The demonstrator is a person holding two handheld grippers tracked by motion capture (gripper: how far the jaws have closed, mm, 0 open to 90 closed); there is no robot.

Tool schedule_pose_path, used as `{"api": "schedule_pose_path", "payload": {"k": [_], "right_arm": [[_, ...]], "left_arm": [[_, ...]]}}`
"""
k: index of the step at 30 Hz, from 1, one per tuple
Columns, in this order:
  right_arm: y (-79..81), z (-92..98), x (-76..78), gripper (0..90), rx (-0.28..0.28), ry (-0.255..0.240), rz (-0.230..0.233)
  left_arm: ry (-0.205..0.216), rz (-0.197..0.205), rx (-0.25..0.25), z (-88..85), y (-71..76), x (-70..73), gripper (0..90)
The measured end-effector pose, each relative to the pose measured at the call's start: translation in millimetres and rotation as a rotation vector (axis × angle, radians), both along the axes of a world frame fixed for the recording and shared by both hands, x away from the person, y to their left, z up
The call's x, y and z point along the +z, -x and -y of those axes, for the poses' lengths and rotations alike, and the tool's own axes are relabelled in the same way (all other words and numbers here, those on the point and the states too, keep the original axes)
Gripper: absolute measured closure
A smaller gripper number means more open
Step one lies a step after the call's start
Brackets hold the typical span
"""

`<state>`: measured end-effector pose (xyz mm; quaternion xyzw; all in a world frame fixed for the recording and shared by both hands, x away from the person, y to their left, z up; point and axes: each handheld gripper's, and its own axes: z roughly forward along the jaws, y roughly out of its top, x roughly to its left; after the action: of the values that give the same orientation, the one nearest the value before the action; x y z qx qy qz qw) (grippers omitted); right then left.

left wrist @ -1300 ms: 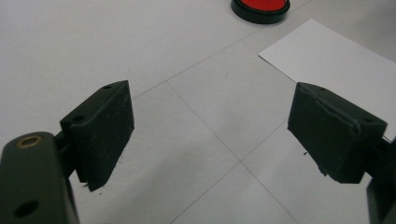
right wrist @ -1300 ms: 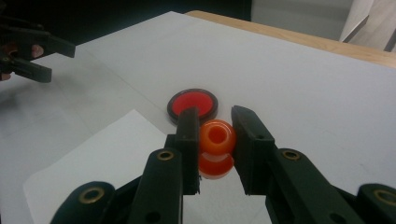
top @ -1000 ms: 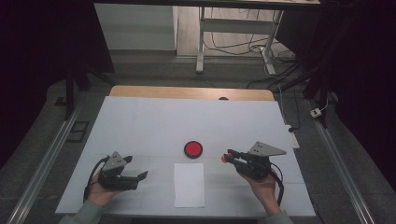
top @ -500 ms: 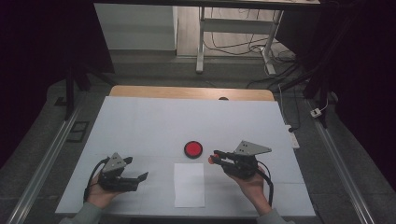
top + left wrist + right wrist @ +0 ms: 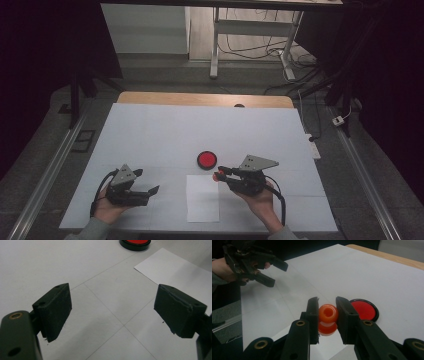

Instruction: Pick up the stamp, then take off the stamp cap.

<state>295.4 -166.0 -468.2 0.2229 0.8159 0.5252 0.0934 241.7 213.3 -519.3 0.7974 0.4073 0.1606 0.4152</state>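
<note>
High view showed the right gripper [image 5: 218, 174] near the middle of the frame, pinching a small orange plastic stamp [image 5: 218, 175] tight between its jaws. It hung just below the round red ink pad with a black rim [image 5: 207, 159] and above the white sheet of paper [image 5: 203, 198]. The left gripper [image 5: 154, 190], at the lower left, was spread wide with nothing in it. I think a good stamp needs a firm grip, a straight push down, and the free gripper holding the paper flat.

Both hands rest low at the near edge: the left gripper [image 5: 150, 191] gapes wide, the right gripper [image 5: 219, 172] is clamped, pointing left.
</note>
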Motion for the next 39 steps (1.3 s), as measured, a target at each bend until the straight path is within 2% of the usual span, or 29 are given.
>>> {"api": "schedule_pose_path", "payload": {"k": [24,32,39], "right_arm": [[1.2,2.1,-0.9,72.6,-0.001,-0.004,0.002],[1.4,2.2,-1.0,72.6,-0.005,-0.005,0.005],[0.8,2.6,-1.7,72.6,-0.006,-0.005,0.006]], "left_arm": [[0.005,0.020,-0.027,9.5,-2.1,8.5,16.0],[0.020,0.037,-0.069,21.4,-2.6,15.4,16.7],[0.014,0.045,-0.114,36.1,-6.4,21.0,17.0]]}}
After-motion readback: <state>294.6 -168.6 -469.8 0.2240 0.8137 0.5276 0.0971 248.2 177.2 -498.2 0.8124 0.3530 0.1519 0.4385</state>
